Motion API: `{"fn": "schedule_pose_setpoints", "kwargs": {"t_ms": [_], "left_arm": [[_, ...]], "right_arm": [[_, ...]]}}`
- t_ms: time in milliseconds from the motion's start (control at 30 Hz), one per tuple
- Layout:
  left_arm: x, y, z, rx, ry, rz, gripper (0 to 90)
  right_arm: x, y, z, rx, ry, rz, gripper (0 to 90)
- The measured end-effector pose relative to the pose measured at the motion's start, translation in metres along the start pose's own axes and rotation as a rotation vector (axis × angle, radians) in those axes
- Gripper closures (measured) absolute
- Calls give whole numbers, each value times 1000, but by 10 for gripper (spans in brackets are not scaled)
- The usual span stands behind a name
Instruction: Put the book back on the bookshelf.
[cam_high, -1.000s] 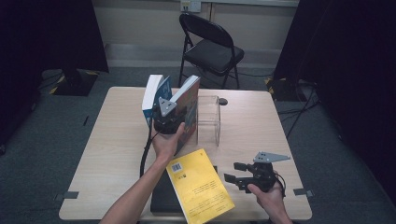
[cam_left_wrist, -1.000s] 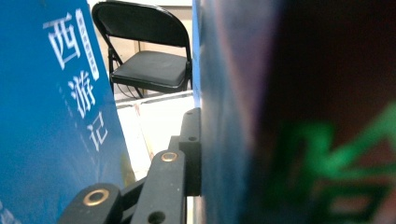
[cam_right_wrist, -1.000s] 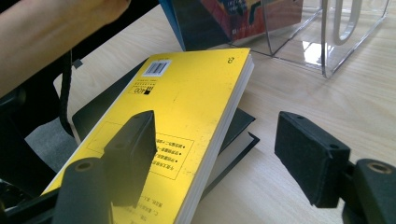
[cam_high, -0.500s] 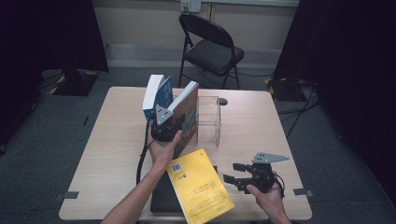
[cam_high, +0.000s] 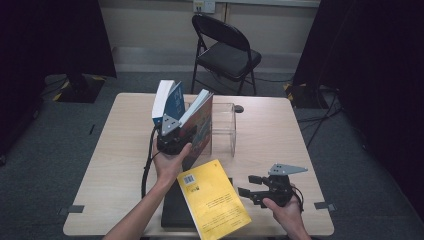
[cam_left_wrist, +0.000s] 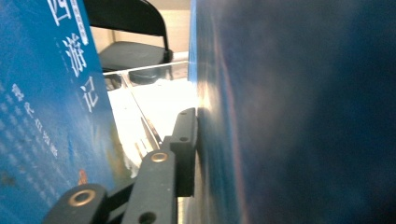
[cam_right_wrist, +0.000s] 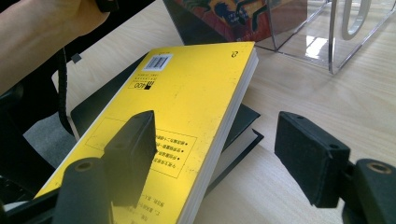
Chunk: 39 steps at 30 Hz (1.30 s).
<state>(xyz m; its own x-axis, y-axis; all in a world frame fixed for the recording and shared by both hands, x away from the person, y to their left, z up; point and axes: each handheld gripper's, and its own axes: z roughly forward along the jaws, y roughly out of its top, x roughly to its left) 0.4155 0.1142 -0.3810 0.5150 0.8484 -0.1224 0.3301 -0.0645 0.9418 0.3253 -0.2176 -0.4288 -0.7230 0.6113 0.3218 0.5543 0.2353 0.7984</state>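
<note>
Two books stand on the table beside a clear acrylic stand (cam_high: 223, 127). A blue-and-white book (cam_high: 167, 101) leans to the left; its blue cover with white characters (cam_left_wrist: 51, 107) is close on the left in the left gripper view. A colourful book (cam_high: 199, 122) leans against the stand. My left gripper (cam_high: 172, 137) sits between the books, shut on the colourful book's dark cover (cam_left_wrist: 299, 112). One jaw presses that cover and the other is hidden behind it. My right gripper (cam_high: 252, 189) rests open by a yellow book (cam_right_wrist: 187, 98).
The yellow book (cam_high: 212, 200) lies tilted on a flat black book (cam_high: 172, 212) near the front edge. A small dark round object (cam_high: 239, 108) sits behind the stand. A folding chair (cam_high: 225, 52) stands beyond the table. Bare tabletop (cam_high: 115, 150) lies at the left.
My left hand has shifted slightly left and farther from me with the colourful book, which now leans a little lower. The right gripper has stayed put.
</note>
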Motion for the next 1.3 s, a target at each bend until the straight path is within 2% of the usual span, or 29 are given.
{"fn": "schedule_pose_setpoints", "kwargs": {"t_ms": [167,300,467,567,700,867,967,1100,1233,1300], "left_arm": [[-1,2,-6,15,-18,-16,622],[1,6,-11,27,-63,-18,611],[1,11,-16,45,-65,21,591],[0,16,-17,86,-68,11,571],[-1,22,-19,121,-74,28,563],[1,28,-21,135,-77,25,589],[1,33,-22,142,-100,14,579],[2,42,-25,163,-111,23,579],[1,51,-23,204,-115,50,555],[0,54,-24,193,-101,69,571]], "right_arm": [[0,0,1,3,1,3,289],[0,0,1,5,0,3,289],[0,-1,2,7,0,0,289],[0,0,2,8,0,0,289],[0,-1,2,10,-3,3,289],[-1,-1,1,7,-7,4,289],[-2,-1,0,3,-7,6,289],[-2,0,1,7,-6,5,290],[-1,0,2,11,-4,4,290],[-1,0,3,11,-4,5,290]]}}
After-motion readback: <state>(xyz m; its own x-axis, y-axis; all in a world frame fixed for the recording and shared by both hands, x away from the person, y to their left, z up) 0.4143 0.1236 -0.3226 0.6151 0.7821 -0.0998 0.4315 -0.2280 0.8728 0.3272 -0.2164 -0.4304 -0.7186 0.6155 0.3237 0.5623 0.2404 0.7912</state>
